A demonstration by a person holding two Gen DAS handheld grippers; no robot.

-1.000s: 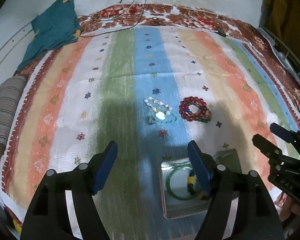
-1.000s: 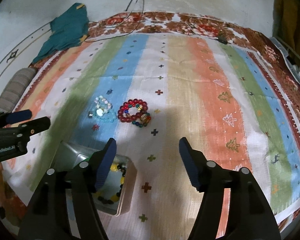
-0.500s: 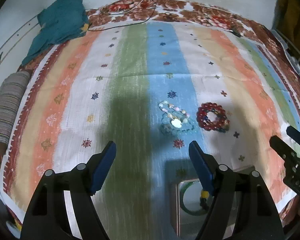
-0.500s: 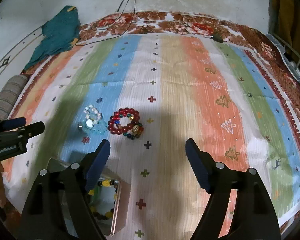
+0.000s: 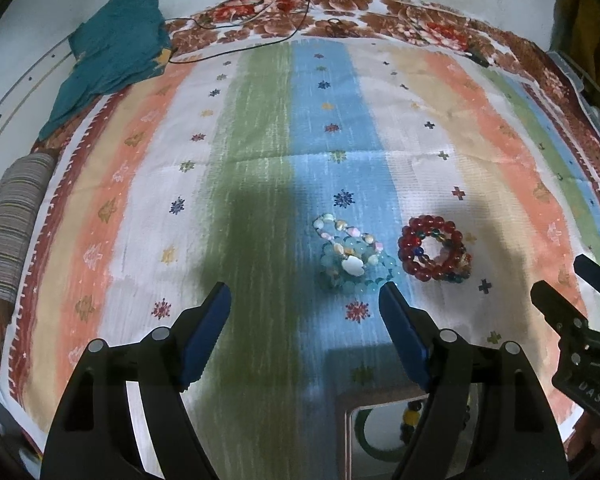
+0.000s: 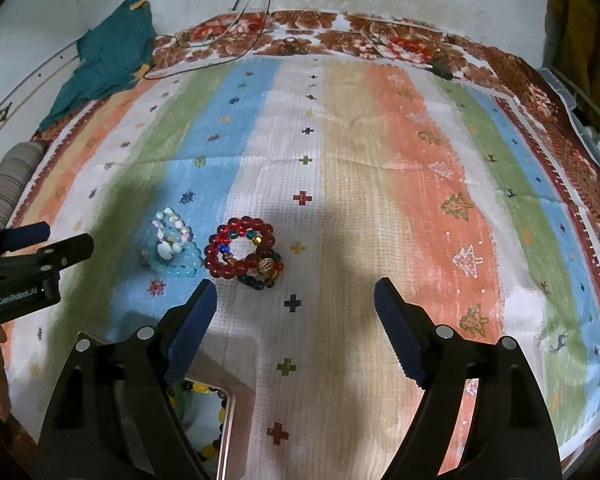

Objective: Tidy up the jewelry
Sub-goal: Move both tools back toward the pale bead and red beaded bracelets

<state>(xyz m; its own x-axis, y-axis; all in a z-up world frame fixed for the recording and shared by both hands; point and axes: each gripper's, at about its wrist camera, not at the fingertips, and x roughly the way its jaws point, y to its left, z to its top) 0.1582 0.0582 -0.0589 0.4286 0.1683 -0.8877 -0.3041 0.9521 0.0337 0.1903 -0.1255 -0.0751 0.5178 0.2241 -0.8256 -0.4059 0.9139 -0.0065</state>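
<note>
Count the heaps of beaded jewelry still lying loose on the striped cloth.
2. A pale blue and shell bead heap on the blue stripe, a red bead heap just right of it. More beads sit in the metal tray, partly hidden.

- The left wrist view looked steeply down along its own fingers (image 5: 222,304) onto the striped cloth (image 5: 260,152), from close above its near part.
- The right wrist view faced the same way from a spot further right, its fingers (image 6: 206,300) framing the near cloth (image 6: 340,160).
- Both shared the pale beads (image 5: 350,256) (image 6: 174,246), the red beads (image 5: 434,250) (image 6: 242,250), the tray (image 5: 346,432) (image 6: 230,412) at the near edge and the teal garment (image 5: 112,52) (image 6: 108,56) far left.
- Each caught the other gripper at its side edge.
</note>
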